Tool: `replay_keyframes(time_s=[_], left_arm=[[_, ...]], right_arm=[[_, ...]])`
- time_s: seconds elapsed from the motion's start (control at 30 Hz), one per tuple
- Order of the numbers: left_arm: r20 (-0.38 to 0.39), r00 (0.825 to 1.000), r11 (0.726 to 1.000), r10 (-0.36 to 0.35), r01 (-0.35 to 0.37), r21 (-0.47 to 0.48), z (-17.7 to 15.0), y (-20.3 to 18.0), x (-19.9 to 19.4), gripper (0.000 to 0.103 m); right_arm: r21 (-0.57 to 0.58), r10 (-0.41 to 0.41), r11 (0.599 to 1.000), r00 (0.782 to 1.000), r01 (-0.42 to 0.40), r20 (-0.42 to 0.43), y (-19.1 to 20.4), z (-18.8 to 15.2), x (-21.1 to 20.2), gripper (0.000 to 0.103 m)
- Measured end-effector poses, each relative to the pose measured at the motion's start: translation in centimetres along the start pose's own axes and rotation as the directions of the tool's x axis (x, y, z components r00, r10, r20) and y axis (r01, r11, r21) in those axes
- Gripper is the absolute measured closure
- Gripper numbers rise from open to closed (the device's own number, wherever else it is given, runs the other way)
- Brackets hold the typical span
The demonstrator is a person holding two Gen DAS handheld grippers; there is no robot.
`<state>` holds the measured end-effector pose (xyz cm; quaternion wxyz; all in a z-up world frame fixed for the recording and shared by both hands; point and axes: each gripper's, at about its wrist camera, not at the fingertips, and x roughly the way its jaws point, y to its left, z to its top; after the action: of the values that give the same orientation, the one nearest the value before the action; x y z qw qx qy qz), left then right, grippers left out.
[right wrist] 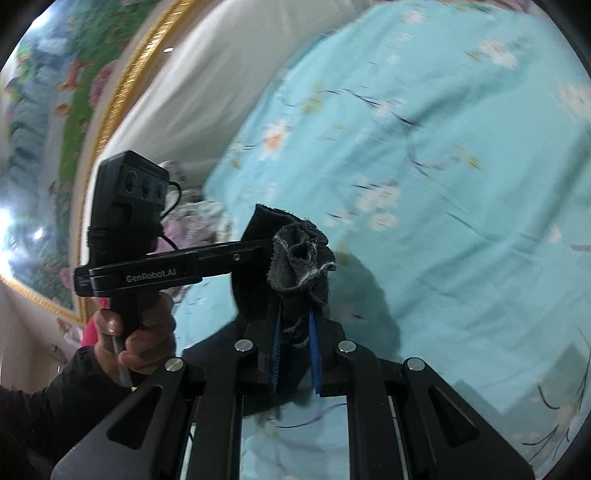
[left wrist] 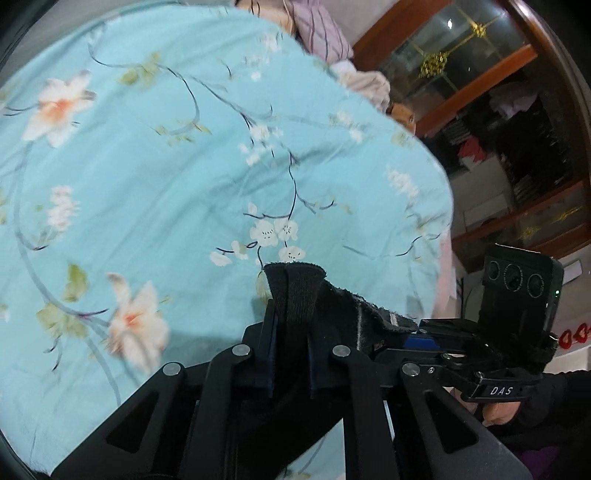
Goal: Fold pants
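Observation:
The black pants (left wrist: 295,288) are held up in the air above the bed. My left gripper (left wrist: 291,314) is shut on a folded edge of the dark fabric, which stretches right toward the other gripper (left wrist: 480,354). In the right wrist view my right gripper (right wrist: 295,314) is shut on a bunched, frayed edge of the pants (right wrist: 299,258). The left gripper (right wrist: 255,245) pinches the same fabric just to the left, held by a hand (right wrist: 136,332). Most of the pants hangs below, out of sight.
A light blue floral bedsheet (left wrist: 166,166) covers the bed below. A wooden glass-door cabinet (left wrist: 480,74) stands beyond the bed on the right. A white headboard (right wrist: 207,92) and a gold-framed picture (right wrist: 55,110) lie to the left. Pink bedding (left wrist: 321,33) lies at the far edge.

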<state>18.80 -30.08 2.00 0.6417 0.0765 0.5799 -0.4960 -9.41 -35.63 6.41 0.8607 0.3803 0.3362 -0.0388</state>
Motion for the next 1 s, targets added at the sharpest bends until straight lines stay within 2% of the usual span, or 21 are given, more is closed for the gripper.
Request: replay_keyframes(time_s=[0.17, 0.4, 0.67, 1.0], left_arm=[[0.078, 0.997, 1.000, -0.003, 0.004, -0.001, -1.8, 0.3, -4.8, 0.092], [0.158, 0.987, 0.999, -0.001, 0.009, -0.045, -5.3, 1.5, -9.2, 0.092], [0.227, 0.974, 0.991, 0.022, 0.010, -0.137, -9.9, 3.4, -12.2, 0.092], [0.248, 0.966, 0.966, 0.071, -0.005, -0.259, -15.9, 6.9, -13.5, 0.092]], right_arm=[[-0.121, 0.084, 0.989, 0.996, -0.086, -0.018, 4.3, -0.1, 0.2, 0.088], [-0.223, 0.166, 0.957, 0.980, -0.187, -0.107, 8.7, -1.1, 2.4, 0.088], [-0.291, 0.192, 0.923, 0.957, -0.250, -0.216, 12.1, -3.1, 5.3, 0.088], [-0.301, 0.189, 0.901, 0.908, -0.312, -0.375, 13.9, -5.8, 10.2, 0.088]])
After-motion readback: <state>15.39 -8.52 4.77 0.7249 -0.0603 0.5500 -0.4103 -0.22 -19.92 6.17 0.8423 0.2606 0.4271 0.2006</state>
